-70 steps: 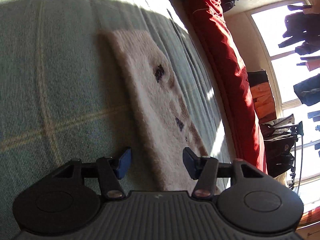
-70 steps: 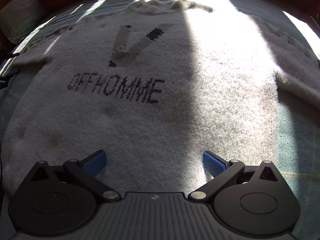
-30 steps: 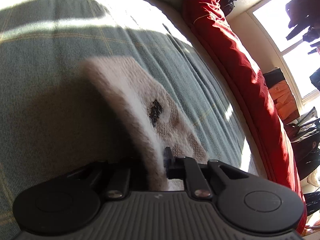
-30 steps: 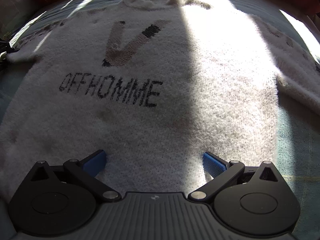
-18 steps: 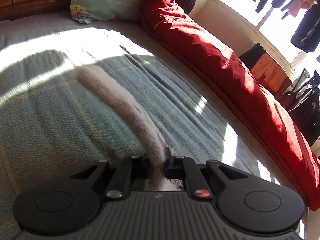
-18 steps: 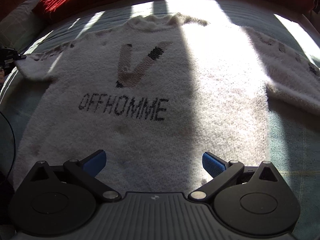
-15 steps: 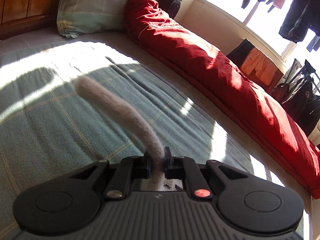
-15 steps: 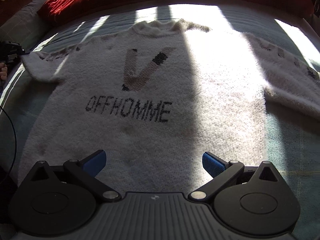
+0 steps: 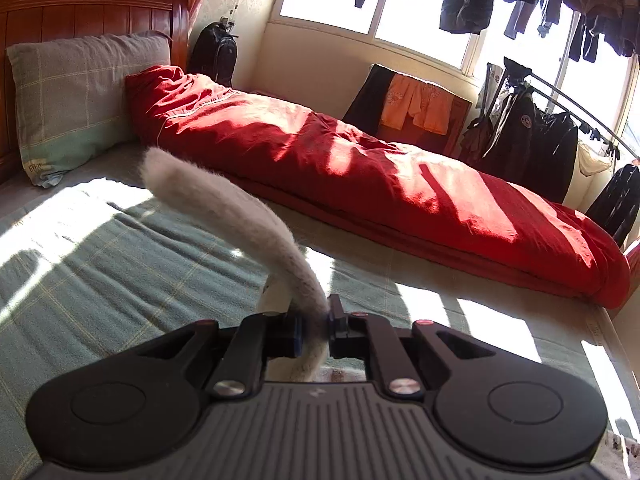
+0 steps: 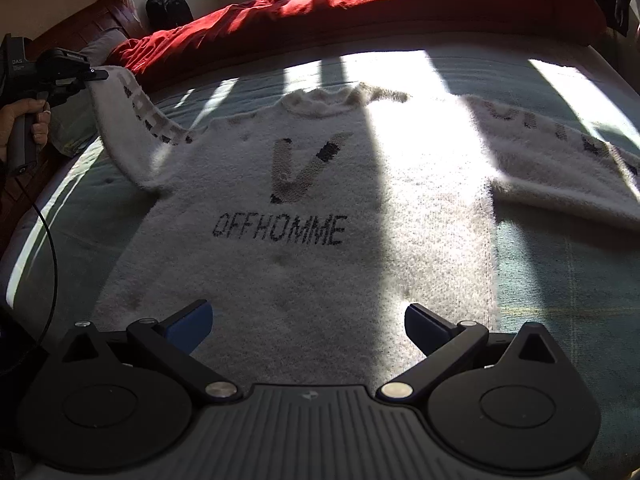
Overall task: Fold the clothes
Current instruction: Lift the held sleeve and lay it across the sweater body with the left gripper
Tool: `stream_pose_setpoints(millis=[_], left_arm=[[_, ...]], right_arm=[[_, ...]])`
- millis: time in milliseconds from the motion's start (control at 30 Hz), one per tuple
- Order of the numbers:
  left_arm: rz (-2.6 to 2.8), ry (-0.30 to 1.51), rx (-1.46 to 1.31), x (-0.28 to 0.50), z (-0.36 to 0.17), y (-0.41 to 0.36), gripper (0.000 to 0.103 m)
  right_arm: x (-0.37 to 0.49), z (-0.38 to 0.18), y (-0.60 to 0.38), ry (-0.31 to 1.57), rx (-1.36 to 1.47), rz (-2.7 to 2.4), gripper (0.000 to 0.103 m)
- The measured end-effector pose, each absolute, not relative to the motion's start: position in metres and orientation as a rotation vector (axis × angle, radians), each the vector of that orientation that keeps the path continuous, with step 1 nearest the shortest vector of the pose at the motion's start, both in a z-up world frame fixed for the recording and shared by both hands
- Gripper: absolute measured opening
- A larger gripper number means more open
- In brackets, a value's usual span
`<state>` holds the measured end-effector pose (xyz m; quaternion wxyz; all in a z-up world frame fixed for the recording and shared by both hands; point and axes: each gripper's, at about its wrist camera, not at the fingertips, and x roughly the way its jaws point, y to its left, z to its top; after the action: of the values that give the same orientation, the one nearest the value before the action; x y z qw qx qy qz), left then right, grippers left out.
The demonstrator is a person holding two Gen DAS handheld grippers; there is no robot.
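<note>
Cream, fuzzy knit makes up the sweater [image 10: 320,208], which we find lying face up across the middle of the right wrist frame, on a green checked bedspread [image 10: 560,264]. Its chest carries a brown and black V above the lettering OFFHOMME, with the neckline toward the top of the frame. One sleeve [image 10: 560,160] lies flat at the right edge. The other sleeve [image 10: 132,120], at upper left, is raised off the bedspread and slopes up to the left gripper [image 10: 94,76], whose jaws are clamped on its cuff. A hand [image 10: 24,124] at the left edge grasps that gripper's handle, and a black cable hangs below it.

We see the same grip in the left wrist view: the left gripper [image 9: 314,322] has its jaws pressed together on the sleeve [image 9: 224,204], which arches up and away toward the upper left of that frame.

The right gripper [image 10: 308,326] sits at the bottom centre, above the sweater's lower body, with its blue-padded jaws wide apart and nothing between them. We cannot tell whether it touches the knit.

Beyond the sweater we note a red duvet [image 9: 360,176] rolled along the far side of the bed, a checked pillow [image 9: 76,96] against a wooden headboard [image 9: 92,4] at upper left, a black backpack [image 9: 214,54], and dark clothes [image 9: 532,148] on a rack by the bright windows.
</note>
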<state>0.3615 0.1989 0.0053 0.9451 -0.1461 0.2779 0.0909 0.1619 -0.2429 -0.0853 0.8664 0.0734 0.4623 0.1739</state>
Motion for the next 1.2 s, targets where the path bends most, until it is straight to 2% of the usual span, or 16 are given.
stream_pose_setpoints(millis=[567, 800, 1200], left_arm=[[-0.019, 0.561, -0.188, 0.375, 0.036, 0.081, 0.009], [-0.039, 0.626, -0.104, 0.374, 0.021, 0.060, 0.009], [-0.057, 0.785, -0.046, 0.372, -0.032, 0.072, 0.010]], right_arm=[[0.138, -0.074, -0.276, 0.916, 0.232, 0.363, 0.103], [0.138, -0.076, -0.287, 0.915, 0.273, 0.343, 0.103], [0.148, -0.089, -0.274, 0.930, 0.293, 0.376, 0.103]])
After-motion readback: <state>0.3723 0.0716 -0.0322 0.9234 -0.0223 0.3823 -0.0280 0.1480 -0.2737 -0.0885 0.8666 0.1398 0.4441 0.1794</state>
